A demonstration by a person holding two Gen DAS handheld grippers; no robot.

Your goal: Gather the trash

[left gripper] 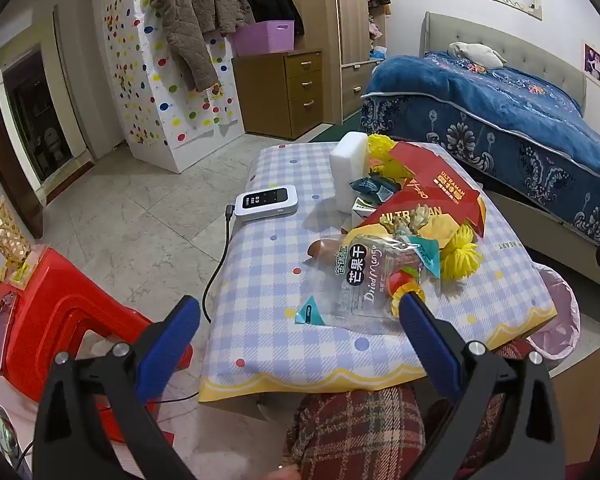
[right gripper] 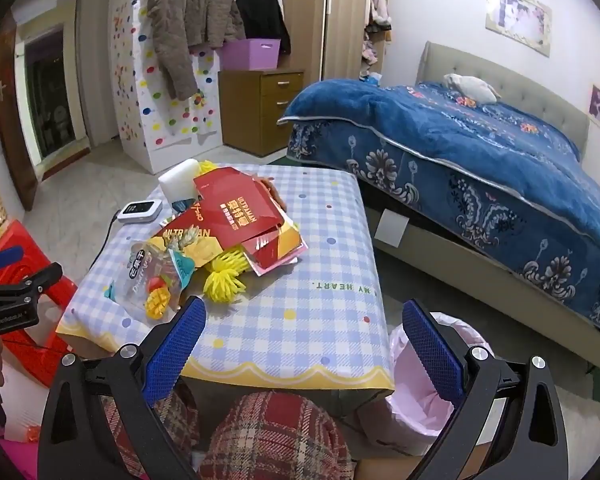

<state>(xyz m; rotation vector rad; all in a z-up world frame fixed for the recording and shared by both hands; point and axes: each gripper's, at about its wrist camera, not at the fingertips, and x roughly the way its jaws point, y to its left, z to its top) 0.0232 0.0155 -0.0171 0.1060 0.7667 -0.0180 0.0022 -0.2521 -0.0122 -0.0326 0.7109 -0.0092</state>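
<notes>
Both grippers fully open, holding nothing. I see the dried mango bag (left gripper: 370, 280) just ahead of the left gripper (left gripper: 300, 312), at the near end of the trash pile (right gripper: 220, 236). Right gripper (right gripper: 304, 320) hangs over bare checked tablecloth (right gripper: 324, 320). Only the right view shows the pink-lined bin (right gripper: 424, 408) properly, below the table's right edge.

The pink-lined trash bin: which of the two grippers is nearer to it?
Right. The right gripper hovers open with the trash bin just beneath its right side; the left gripper sits across the table, above the mango bag.
</notes>
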